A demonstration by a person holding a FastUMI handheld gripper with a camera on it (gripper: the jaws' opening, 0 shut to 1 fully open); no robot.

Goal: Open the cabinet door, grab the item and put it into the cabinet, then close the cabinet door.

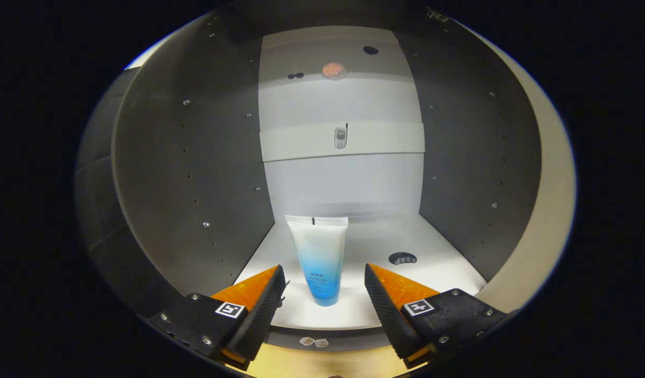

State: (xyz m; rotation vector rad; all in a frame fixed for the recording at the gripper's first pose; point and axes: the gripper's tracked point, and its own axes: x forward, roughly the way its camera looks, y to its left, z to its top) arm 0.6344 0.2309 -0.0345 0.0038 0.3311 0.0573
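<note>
A white-and-blue tube [321, 258] stands upright on its cap on the cabinet's white floor [370, 241], just inside the front lip. My gripper [325, 275] is open, with one finger on each side of the tube's lower half and a clear gap to each, so neither pad touches it. The cabinet is open in front of me, with dark grey side walls [196, 173] and a pale back wall [343, 178].
A dark oval hole [402, 258] lies in the cabinet floor, to the right of the tube. A white rail [342, 139] with a small metal fitting crosses the back wall. The cabinet's pale front edge [551, 210] curves down on the right. A wooden surface [322, 362] lies below the fingers.
</note>
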